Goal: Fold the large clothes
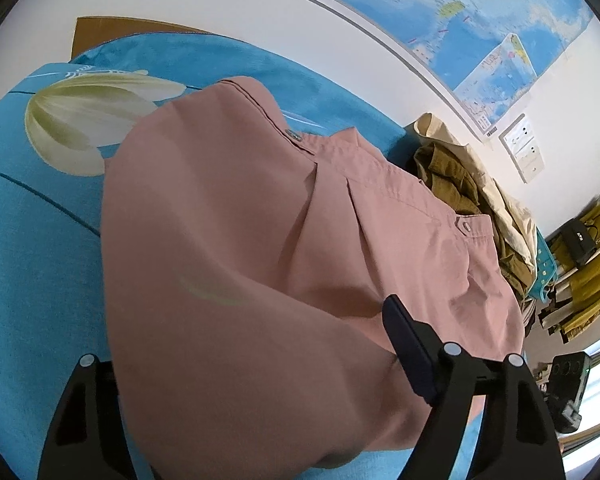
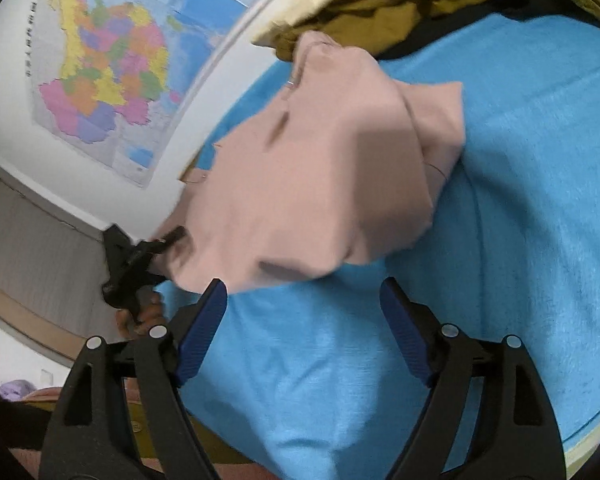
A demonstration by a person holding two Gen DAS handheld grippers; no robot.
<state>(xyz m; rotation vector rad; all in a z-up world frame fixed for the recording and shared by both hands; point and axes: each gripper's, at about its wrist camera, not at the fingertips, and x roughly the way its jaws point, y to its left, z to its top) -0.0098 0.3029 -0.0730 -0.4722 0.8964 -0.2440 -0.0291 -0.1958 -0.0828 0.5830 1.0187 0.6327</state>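
Observation:
A large dusty-pink garment (image 1: 260,240) with snap buttons lies bunched on the blue bed cover (image 1: 28,260). In the left wrist view it drapes over my left gripper (image 1: 260,368); only the right finger (image 1: 408,356) shows, the left one is under the cloth, so I cannot tell if the jaws hold it. In the right wrist view the garment (image 2: 320,184) hangs lifted above the cover (image 2: 520,220). My right gripper (image 2: 304,332) is open and empty just in front of it. The left gripper (image 2: 140,264) also shows there at the garment's left edge.
A pile of olive and cream clothes (image 1: 472,188) lies at the bed's far side by the wall, also in the right wrist view (image 2: 420,4). Maps (image 1: 460,12) hang on the white wall. A cluttered shelf (image 1: 580,256) stands at right.

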